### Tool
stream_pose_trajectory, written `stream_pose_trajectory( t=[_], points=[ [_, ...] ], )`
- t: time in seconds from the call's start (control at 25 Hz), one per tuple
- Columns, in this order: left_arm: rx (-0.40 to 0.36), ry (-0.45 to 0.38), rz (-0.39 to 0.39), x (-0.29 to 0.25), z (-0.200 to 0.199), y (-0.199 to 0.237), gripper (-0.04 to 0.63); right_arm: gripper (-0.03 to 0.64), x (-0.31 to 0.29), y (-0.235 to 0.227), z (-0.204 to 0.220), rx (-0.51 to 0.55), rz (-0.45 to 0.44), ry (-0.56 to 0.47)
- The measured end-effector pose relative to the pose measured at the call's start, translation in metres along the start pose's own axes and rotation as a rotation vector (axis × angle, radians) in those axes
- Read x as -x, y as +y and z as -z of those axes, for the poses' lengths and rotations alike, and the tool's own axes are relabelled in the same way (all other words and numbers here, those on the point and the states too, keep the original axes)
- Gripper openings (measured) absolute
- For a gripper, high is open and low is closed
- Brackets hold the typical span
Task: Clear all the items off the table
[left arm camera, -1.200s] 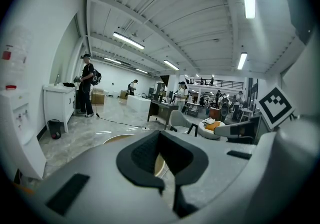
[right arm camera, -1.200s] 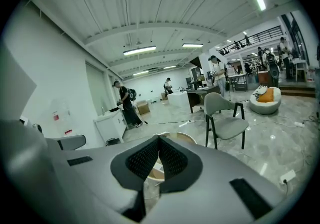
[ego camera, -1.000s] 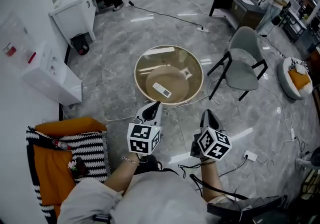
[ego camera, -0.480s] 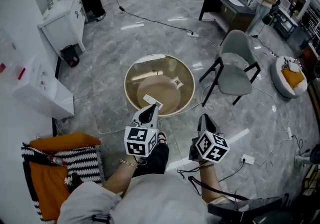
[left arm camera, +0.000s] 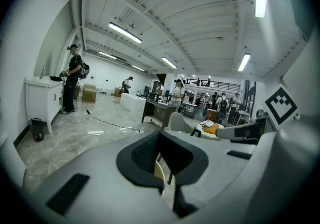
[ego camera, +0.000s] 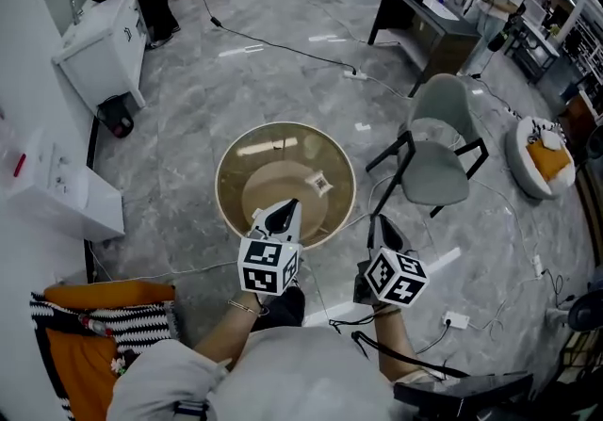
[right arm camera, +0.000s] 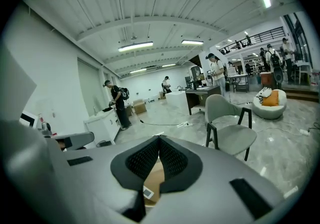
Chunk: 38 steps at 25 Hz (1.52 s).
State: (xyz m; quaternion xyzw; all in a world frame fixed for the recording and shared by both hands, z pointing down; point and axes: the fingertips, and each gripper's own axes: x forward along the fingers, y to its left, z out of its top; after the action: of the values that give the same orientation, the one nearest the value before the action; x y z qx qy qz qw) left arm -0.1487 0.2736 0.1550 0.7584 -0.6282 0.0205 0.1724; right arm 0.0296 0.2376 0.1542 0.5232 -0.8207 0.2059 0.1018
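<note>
A round glass table (ego camera: 236, 165) with a pale wooden rim stands on the marble floor ahead of me. A small white tag-like item (ego camera: 321, 185) lies on the glass right of centre. My left gripper (ego camera: 288, 206) is shut and empty, its tip over the table's near rim. In the left gripper view the pads (left arm camera: 145, 150) meet at the left gripper's tip (left arm camera: 159, 134). My right gripper (ego camera: 386, 221) is shut with nothing in it, just right of the table's near edge. Below the right gripper's tip (right arm camera: 159, 139) a small white label (right arm camera: 148, 192) shows on the table.
A grey chair (ego camera: 435, 165) with black legs stands right of the table. A white cabinet (ego camera: 66, 195) is at the left, and an orange and striped cushion (ego camera: 94, 334) at the lower left. Cables and a power strip (ego camera: 455, 320) lie on the floor.
Both grippers and the view have moved forward to the table. The left tip, earlier short of the rim, now overlaps it and covers a white rectangular item. The jaws stay shut.
</note>
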Motion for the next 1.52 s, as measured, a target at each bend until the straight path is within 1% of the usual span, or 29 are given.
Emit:
stream_pose_trajectory(
  t=[0.12,0.24,0.44,0.52,0.6,0.72,0.84,0.96,1.08,1.28,1.4,1.52],
  points=[
    [-0.012,-0.015,-0.01,-0.035,-0.02,0.011,0.008,0.023,-0.036,-0.01,-0.022,0.008,-0.003,0.007],
    [0.005,-0.027,-0.034,-0.065,-0.037,0.03,0.008,0.023,-0.072,-0.011,-0.039,0.028,-0.024,0.025],
    [0.038,-0.028,-0.077,-0.098,-0.05,0.06,0.008,0.023,-0.122,-0.004,-0.06,0.057,-0.063,0.051],
    [0.034,-0.029,-0.082,-0.108,-0.055,0.064,0.008,0.023,-0.135,-0.004,-0.067,0.059,-0.073,0.051],
    [0.026,-0.026,-0.085,-0.116,-0.057,0.065,0.008,0.023,-0.146,-0.005,-0.069,0.059,-0.083,0.059],
    [0.034,-0.001,-0.107,-0.122,-0.049,0.067,0.008,0.023,-0.159,-0.008,-0.059,0.052,-0.105,0.1],
    [0.039,0.032,-0.138,-0.126,-0.037,0.066,0.008,0.023,-0.167,-0.015,-0.048,0.04,-0.131,0.139],
    [0.045,0.032,-0.178,-0.132,-0.038,0.065,0.008,0.023,-0.183,-0.021,-0.05,0.046,-0.169,0.159],
    [0.069,0.022,-0.252,-0.137,-0.044,0.069,0.008,0.023,-0.205,-0.019,-0.059,0.072,-0.236,0.187],
    [0.156,-0.006,-0.407,-0.149,-0.044,0.066,0.008,0.023,-0.238,-0.021,-0.07,0.151,-0.394,0.249],
    [0.209,-0.023,-0.507,-0.151,-0.036,0.074,0.008,0.023,-0.254,-0.017,-0.058,0.202,-0.48,0.306],
    [0.255,-0.027,-0.61,-0.138,-0.01,0.094,0.008,0.023,-0.27,-0.003,-0.031,0.256,-0.548,0.361]
  ],
)
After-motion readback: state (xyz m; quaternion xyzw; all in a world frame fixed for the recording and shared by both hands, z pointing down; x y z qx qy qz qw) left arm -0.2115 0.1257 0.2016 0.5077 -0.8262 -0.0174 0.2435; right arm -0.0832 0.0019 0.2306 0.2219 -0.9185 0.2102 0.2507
